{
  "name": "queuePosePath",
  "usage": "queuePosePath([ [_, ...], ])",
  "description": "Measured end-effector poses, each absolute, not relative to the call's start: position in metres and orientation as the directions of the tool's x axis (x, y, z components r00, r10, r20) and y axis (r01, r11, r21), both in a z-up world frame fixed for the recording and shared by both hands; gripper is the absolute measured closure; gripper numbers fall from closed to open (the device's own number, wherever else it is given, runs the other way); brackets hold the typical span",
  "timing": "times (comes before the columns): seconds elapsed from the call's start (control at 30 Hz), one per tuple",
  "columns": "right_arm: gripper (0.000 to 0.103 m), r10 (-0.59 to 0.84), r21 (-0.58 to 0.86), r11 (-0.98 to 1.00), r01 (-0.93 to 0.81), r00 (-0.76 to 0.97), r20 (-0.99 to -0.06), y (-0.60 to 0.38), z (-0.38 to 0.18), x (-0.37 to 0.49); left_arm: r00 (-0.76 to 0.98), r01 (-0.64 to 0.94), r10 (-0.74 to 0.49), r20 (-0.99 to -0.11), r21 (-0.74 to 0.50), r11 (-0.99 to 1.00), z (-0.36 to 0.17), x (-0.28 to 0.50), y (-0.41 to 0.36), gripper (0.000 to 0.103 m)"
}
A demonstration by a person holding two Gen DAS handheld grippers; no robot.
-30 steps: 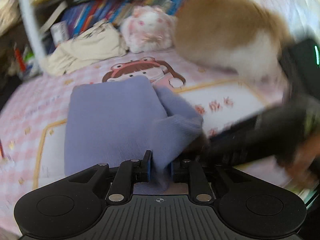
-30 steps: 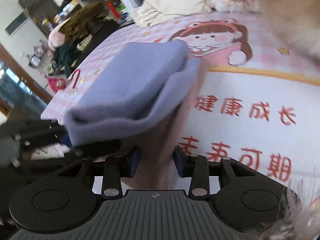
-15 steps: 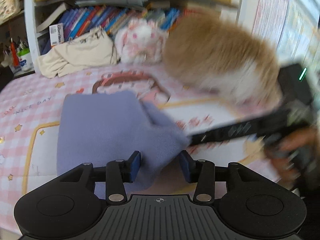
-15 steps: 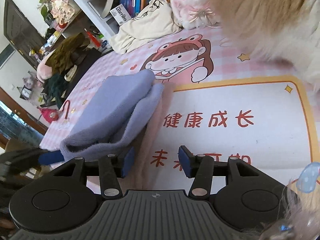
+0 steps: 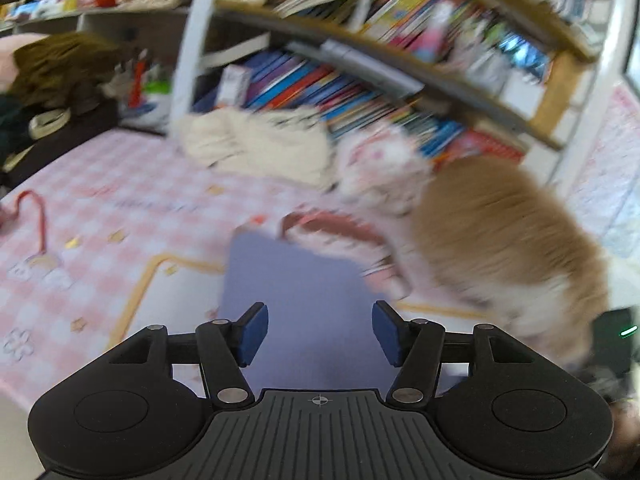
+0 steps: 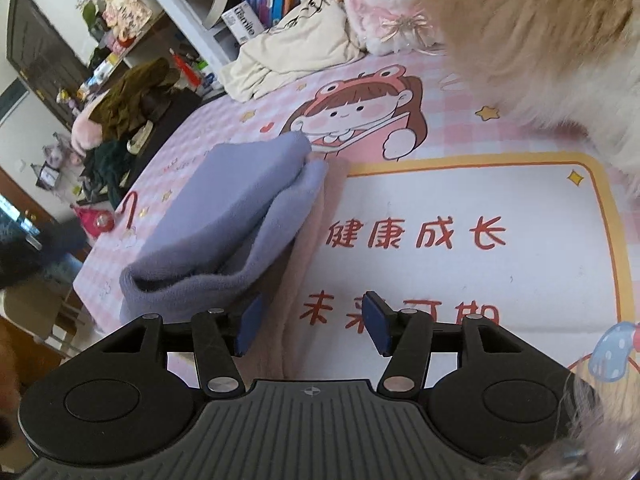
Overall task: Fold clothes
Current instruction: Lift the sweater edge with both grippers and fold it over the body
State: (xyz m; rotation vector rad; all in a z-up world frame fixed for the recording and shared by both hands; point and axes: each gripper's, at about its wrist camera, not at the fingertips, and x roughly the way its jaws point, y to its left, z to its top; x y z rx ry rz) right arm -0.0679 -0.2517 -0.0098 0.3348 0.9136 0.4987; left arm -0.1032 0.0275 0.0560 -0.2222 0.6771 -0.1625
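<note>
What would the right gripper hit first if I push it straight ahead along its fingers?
Most likely the pinkish inner cloth lying between the opening fingers of the right gripper, beside the folded lavender garment. Past it lies the printed mat. Depth is uncertain.

Counted across both views: 1 folded lavender garment point(image 6: 224, 216) with 1 pale pink cloth point(image 6: 308, 264) under its edge, 1 cream garment point(image 6: 296, 52) heaped by the bookshelf point(image 5: 400, 60), 1 pink-and-white plush rabbit point(image 6: 390, 8), and 1 large tan-and-white furry shape point(image 6: 540, 40), all on 1 pink checked cartoon mat point(image 6: 460, 200). There are 2 hand-held grippers, the left hand-held gripper point(image 5: 319, 334) and the right hand-held gripper point(image 6: 312, 322), each with 2 blue pads. The mat's white panel shows 2 rows of red characters, 4 in the upper row.
</note>
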Motion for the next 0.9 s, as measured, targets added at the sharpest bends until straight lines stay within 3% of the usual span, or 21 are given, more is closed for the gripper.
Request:
queuePosePath([
  [0.13,0.050,0.546,0.493,0.833,-0.250,0.513,-0.662,-0.252,-0.009,-0.065,0.705,0.073,-0.155,-0.692,-0.148,0.986,0.014,-0.094,0.017,0.044],
  [0.23,0.050,0.582,0.536,0.806,-0.251,0.499,-0.642,-0.252,-0.007,-0.063,0.726,0.137,-0.103,-0.680,-0.005,0.991,-0.003,-0.103,-0.003,0.036],
  [0.47,0.050,0.658,0.649,0.733,-0.203,0.451,-0.603,-0.251,-0.003,-0.054,0.713,0.161,-0.135,-0.688,-0.027,0.987,0.002,-0.103,0.006,0.034],
  [0.57,0.050,0.692,0.681,0.700,-0.213,0.438,-0.574,-0.250,0.005,-0.054,0.727,0.191,-0.118,-0.676,0.033,0.981,0.016,-0.109,0.003,0.034],
  [0.67,0.040,0.729,0.706,0.668,-0.235,0.401,-0.556,-0.244,0.009,-0.053,0.769,0.217,-0.121,-0.628,0.079,0.973,0.032,-0.114,0.003,0.033],
  [0.73,0.040,0.737,0.702,0.664,-0.255,0.378,-0.560,-0.235,0.011,-0.053,0.773,0.224,-0.150,-0.616,0.044,0.974,0.037,-0.113,0.006,0.033],
  [0.9,0.035,0.746,0.712,0.659,-0.242,0.330,-0.579,-0.212,0.005,-0.036,0.736,0.238,-0.167,-0.657,0.019,0.971,0.020,-0.107,-0.003,0.034],
])
